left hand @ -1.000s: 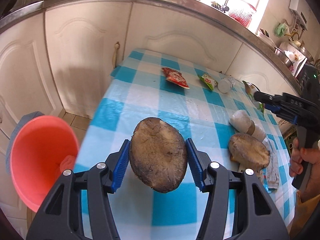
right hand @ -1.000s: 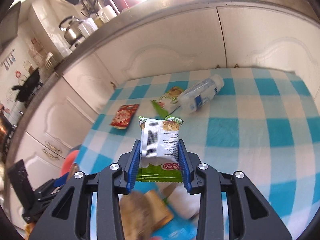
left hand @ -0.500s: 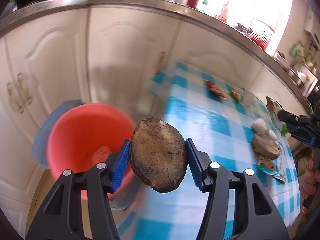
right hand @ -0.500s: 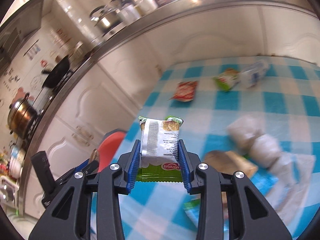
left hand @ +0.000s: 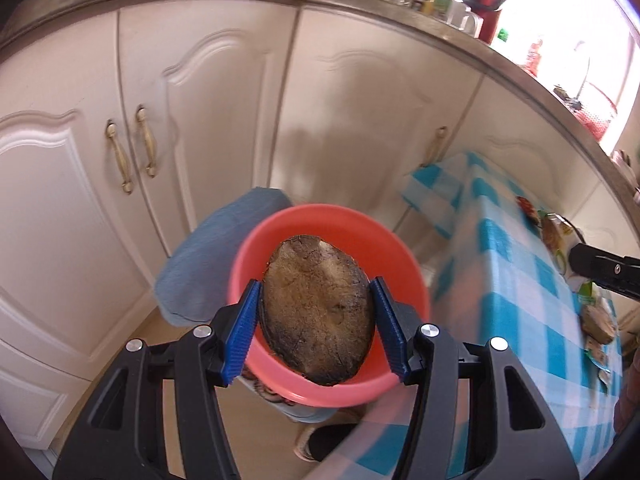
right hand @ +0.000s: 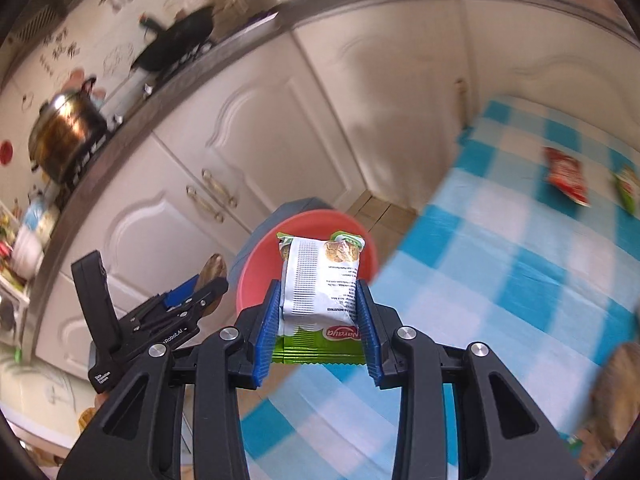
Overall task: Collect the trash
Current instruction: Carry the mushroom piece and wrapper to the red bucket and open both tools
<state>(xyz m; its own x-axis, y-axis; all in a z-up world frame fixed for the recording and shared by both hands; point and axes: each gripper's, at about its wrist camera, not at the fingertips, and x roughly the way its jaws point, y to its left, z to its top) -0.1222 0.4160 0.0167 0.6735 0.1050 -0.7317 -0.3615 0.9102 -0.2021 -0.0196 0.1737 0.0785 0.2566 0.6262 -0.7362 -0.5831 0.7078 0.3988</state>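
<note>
My left gripper point(left hand: 316, 326) is shut on a brown oval husk piece point(left hand: 316, 316), its blue pads pressed on both sides. It hangs directly over the open pink bin point(left hand: 404, 264) on the floor. My right gripper point(right hand: 318, 334) is shut on a green and white snack packet point(right hand: 320, 284), held over the table's left edge with the pink bin point(right hand: 256, 276) just beyond it. The left gripper point(right hand: 200, 294) shows at the lower left of the right wrist view, husk edge between its fingers.
A blue-and-white checked table point(left hand: 516, 280) stands right of the bin and carries a red wrapper point(right hand: 564, 174), a green wrapper point(right hand: 628, 188) and another brown husk piece point(right hand: 616, 380). White cabinet doors point(left hand: 208, 120) rise behind the bin. A blue cloth bag point(left hand: 204, 272) leans against the bin.
Both grippers swung left from over the table toward the pink bin, each keeping its hold. The husk piece now hangs over the bin's mouth; the packet has reached the table's left edge.
</note>
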